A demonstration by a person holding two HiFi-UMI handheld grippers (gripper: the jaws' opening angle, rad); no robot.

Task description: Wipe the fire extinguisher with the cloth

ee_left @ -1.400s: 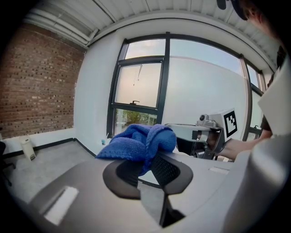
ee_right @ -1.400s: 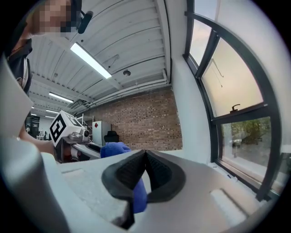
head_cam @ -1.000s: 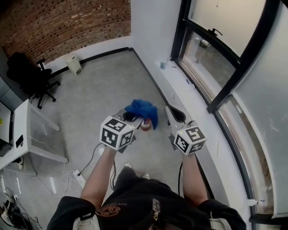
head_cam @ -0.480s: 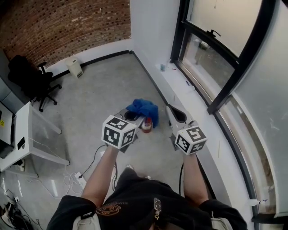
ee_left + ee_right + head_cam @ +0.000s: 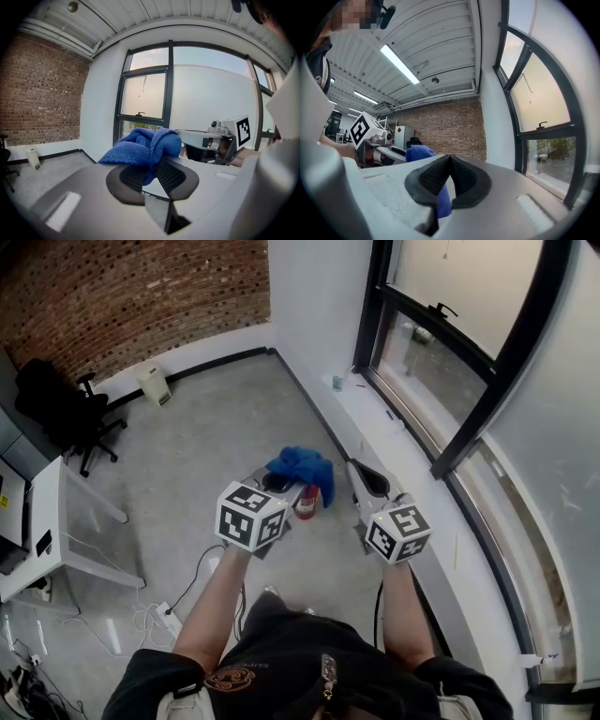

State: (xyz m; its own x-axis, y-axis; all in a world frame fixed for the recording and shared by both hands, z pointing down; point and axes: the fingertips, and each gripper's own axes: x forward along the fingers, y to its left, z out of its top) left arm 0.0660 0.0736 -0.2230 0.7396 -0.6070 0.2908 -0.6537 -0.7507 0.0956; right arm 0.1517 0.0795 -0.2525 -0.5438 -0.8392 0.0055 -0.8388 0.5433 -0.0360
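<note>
Head view: left gripper (image 5: 277, 486) is holding the blue cloth (image 5: 302, 468) over the fire extinguisher (image 5: 306, 503). Only a red patch is showing, the rest is covered by cloth and gripper. Right gripper (image 5: 354, 471) is hovering just beside the cloth.
Left gripper view: jaws are narrow, pinching the cloth.
Right gripper view: pads are pressing together with nothing between them, and they're partly blocking the cloth behind.

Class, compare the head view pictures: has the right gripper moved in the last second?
No. The right gripper stays where it was, beside the white window ledge.
</note>
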